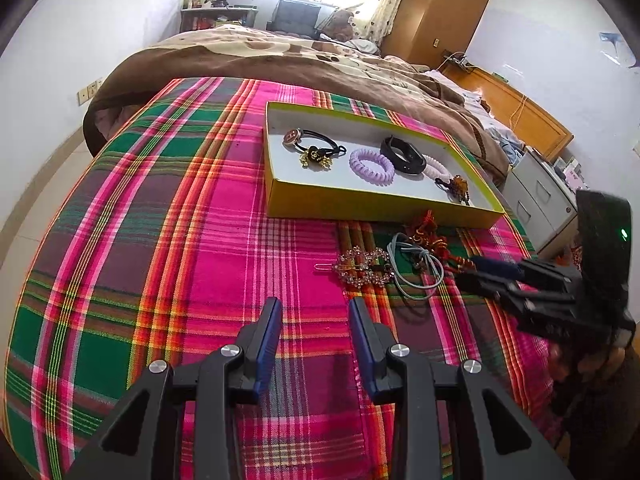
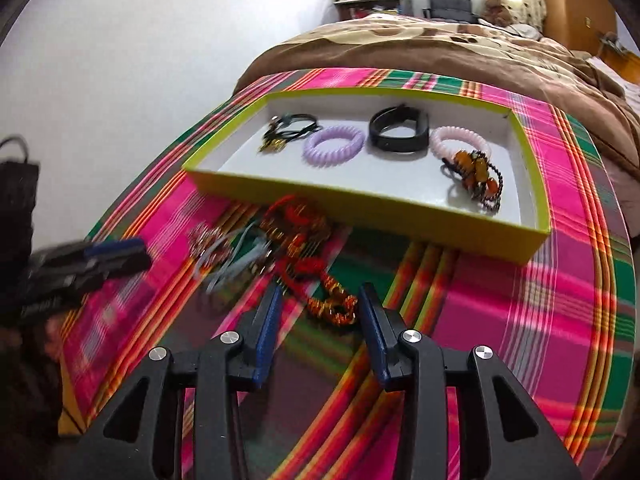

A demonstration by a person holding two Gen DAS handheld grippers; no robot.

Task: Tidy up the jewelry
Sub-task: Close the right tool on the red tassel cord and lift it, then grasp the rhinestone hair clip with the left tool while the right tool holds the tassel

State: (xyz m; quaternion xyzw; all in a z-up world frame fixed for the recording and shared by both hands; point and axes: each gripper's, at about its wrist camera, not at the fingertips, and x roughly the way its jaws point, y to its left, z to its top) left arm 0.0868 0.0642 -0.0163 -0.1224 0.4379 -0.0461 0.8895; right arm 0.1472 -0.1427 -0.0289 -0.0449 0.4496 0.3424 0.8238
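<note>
Right wrist view shows the red-and-gold beaded tassel ornament (image 2: 316, 264) lying on the plaid cloth (image 2: 520, 320) just in front of the yellow tray (image 2: 400, 216). It looks light, limp and snag-prone, best pinched at its beaded loop end. The right gripper (image 2: 320, 312) stands apart around that end, gripping nothing. The left gripper (image 1: 314, 316) hovers open and empty.
</note>
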